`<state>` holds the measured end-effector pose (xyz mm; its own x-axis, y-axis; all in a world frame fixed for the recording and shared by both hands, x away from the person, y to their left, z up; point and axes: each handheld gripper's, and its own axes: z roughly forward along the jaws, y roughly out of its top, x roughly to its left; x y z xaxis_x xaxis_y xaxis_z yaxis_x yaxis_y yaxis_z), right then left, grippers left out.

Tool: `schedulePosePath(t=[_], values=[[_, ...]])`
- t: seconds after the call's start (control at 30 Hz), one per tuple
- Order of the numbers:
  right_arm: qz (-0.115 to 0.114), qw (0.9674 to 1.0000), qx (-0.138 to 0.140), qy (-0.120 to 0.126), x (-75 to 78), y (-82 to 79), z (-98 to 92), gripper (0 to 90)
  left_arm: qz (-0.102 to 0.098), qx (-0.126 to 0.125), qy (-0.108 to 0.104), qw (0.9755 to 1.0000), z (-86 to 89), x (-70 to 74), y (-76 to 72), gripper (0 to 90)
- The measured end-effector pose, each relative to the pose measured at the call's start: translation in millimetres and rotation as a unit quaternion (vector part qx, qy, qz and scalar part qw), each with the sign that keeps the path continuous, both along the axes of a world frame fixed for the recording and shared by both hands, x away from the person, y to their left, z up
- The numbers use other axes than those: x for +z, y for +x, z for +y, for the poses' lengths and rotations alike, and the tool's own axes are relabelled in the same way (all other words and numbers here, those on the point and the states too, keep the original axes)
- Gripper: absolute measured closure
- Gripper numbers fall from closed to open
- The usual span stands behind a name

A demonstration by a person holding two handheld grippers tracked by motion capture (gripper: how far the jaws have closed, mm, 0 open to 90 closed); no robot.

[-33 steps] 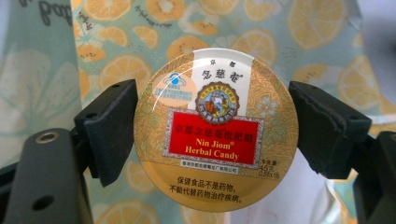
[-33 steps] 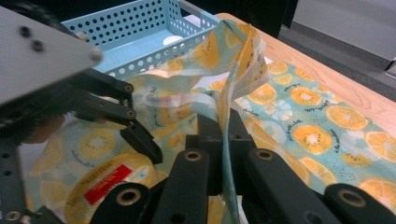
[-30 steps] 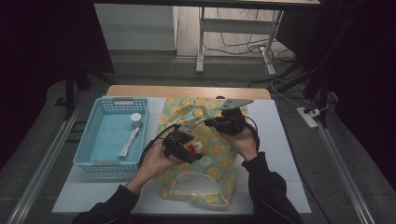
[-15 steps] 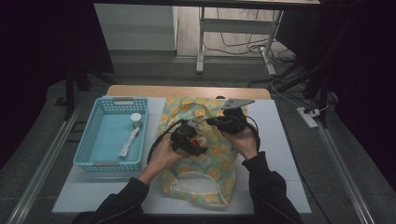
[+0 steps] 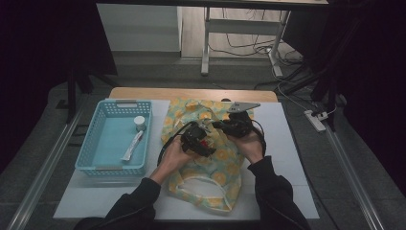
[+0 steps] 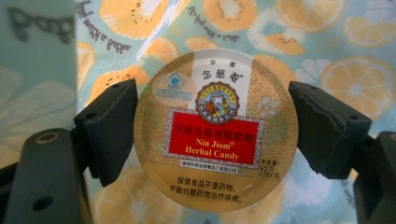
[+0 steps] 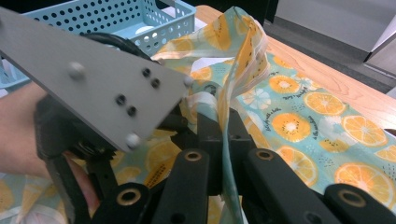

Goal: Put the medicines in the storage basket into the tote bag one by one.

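While right tongs (image 7: 223, 140) pinch the bag (image 7: 299, 116), left tongs (image 6: 212, 135) clamp "Nin Jiom Herbal Candy" tin (image 6: 215, 128).

Lab/recording rig: white-topped wooden table (image 5: 287, 143) centre frame, black curtains at both edges, loose cables (image 5: 249, 45) on floor upper centre.

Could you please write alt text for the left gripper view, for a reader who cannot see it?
A round Nin Jiom Herbal Candy tin, gold with a red label, is clamped between the left gripper's two black jaws. Behind it lies a pale blue fabric bag printed with orange slices.
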<state>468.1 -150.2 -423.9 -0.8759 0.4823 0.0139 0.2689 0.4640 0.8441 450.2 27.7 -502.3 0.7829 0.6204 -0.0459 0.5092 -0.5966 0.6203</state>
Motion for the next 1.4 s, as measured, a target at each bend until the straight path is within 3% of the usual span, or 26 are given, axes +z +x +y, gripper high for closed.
schedulePosePath(t=[0.37, 0.6, 0.7, 1.03, 1.17, 1.4], values=[[0.001, 0.9999, -0.010, -0.010, -9.1, 6.4, -2.1, 89.5, 0.003, 0.009, 0.005, 0.9999, -7.6, -12.7, 8.6, 20.5], [-0.002, 0.9999, -0.008, -0.007, -8.5, 5.1, -1.1, 89.5, 0.007, 0.013, -0.004, 0.9999, -7.7, -14.5, 9.4, 19.4], [-0.003, 1.0000, -0.006, -0.006, -7.6, 4.9, -1.3, 89.5, 0.010, 0.019, -0.022, 0.9995, -5.7, -11.4, 8.6, 17.1], [-0.001, 1.0000, -0.007, 0.001, -5.9, 5.1, -3.3, 89.5, 0.016, -0.006, -0.052, 0.9985, -1.6, 3.8, -1.6, 8.8], [0.001, 1.0000, -0.006, -0.001, -6.0, 5.1, -3.2, 89.4, 0.033, -0.015, -0.074, 0.9966, 1.9, 6.5, -5.3, 2.4], [0.003, 1.0000, -0.004, -0.001, -6.3, 5.2, -2.7, 89.4, 0.027, -0.019, -0.109, 0.9935, 15.0, 16.0, -16.0, 0.0]])
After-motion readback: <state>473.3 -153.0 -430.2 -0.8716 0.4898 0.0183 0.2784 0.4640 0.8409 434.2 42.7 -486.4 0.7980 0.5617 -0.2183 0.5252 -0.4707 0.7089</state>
